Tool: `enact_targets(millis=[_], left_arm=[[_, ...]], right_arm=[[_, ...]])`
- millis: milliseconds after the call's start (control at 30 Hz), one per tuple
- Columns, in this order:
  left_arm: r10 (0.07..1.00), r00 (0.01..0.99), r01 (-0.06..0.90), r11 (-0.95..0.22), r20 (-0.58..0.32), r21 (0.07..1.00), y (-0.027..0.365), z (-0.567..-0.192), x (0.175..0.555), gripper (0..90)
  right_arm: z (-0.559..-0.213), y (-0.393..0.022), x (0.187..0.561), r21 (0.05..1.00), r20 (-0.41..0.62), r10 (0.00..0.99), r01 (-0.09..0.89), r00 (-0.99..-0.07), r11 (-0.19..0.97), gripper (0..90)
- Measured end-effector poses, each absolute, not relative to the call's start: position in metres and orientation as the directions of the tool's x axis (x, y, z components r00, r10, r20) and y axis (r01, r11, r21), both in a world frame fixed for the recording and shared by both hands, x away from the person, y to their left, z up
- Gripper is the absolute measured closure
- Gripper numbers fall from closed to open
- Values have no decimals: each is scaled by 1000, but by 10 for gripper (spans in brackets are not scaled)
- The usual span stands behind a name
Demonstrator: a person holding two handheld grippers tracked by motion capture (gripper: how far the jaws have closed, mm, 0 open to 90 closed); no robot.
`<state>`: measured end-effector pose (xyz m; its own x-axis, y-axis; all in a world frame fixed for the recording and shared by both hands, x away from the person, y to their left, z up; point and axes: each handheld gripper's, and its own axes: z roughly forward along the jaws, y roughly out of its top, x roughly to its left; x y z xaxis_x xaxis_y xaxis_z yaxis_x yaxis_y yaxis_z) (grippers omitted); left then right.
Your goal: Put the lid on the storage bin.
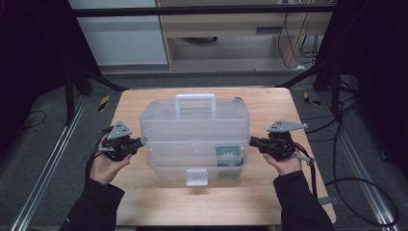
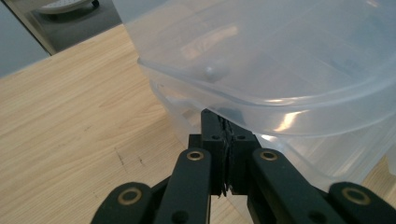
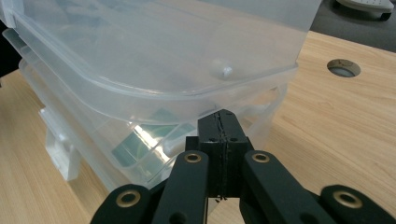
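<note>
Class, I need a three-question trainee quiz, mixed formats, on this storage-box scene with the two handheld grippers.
1. True or false: both grippers have their jaws shut.
2. Where do the left gripper and the right gripper sit relative to the clear plastic box? A) both above the handle B) one at each end, tips under the lid's rim C) both at the front latch
3. Fill in: the box rests on a ____ table.

Key: 1 true; 2 B; 3 wooden.
</note>
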<state>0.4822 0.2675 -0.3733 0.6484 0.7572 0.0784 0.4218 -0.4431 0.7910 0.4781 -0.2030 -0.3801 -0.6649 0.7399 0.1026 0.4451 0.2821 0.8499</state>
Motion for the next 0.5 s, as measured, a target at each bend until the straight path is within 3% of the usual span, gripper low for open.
enact_targets(millis=[233,500], left_arm=[[773,631,451,-433,64,781,276,-384,490,852],[830,555,528,-406,59,746,295,-413,507,780]], right_arm=[[-389,-201,478,820,89,749,474,-657,319,900],[-407,-216,488,783,60,816,535,-574,319,894]])
